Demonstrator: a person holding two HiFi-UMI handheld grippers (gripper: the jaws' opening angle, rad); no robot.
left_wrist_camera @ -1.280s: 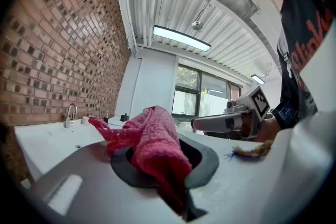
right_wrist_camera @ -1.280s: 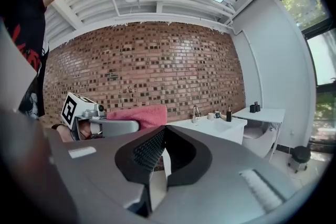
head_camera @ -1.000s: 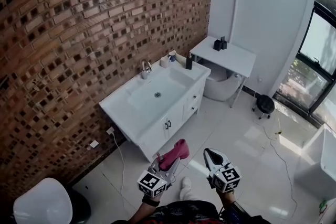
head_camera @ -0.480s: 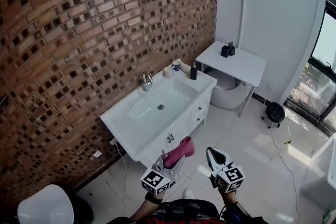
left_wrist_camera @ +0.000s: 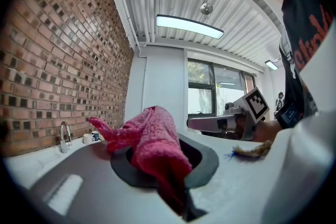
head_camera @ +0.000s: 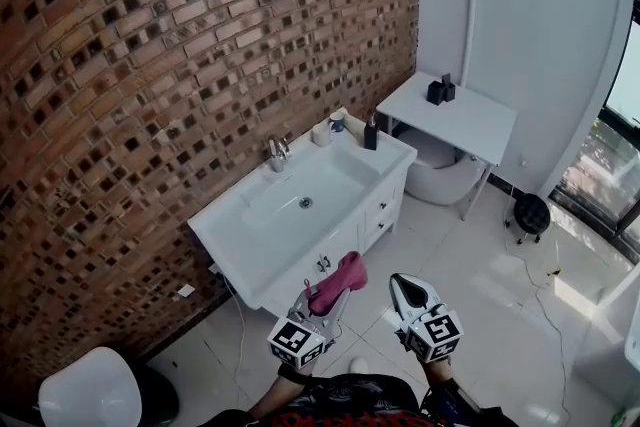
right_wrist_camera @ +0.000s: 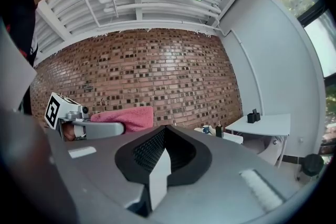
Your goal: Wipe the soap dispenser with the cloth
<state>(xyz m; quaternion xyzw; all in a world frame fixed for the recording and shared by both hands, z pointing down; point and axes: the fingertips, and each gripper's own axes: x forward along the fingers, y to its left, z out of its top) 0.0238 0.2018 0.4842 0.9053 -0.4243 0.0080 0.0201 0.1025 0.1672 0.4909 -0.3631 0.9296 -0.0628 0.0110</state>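
Observation:
A dark soap dispenser [head_camera: 371,132] stands at the far right end of the white sink counter [head_camera: 235,233], small in the right gripper view as the soap dispenser [right_wrist_camera: 219,130]. My left gripper [head_camera: 333,298] is shut on a pink cloth [head_camera: 338,281], which bunches over its jaws as the cloth [left_wrist_camera: 149,141]. It hangs over the floor in front of the cabinet, well short of the dispenser. My right gripper [head_camera: 405,292] is beside it, shut and empty.
A tap [head_camera: 276,152] and two cups [head_camera: 329,127] stand along the brick wall. A white side table [head_camera: 462,119] with a black box [head_camera: 438,91] stands right of the sink, a black stool [head_camera: 530,212] beyond it. A white seat [head_camera: 90,392] is at bottom left.
Both grippers have moved forward toward the sink cabinet, side by side. The cloth stays held in the left gripper and the right stays shut.

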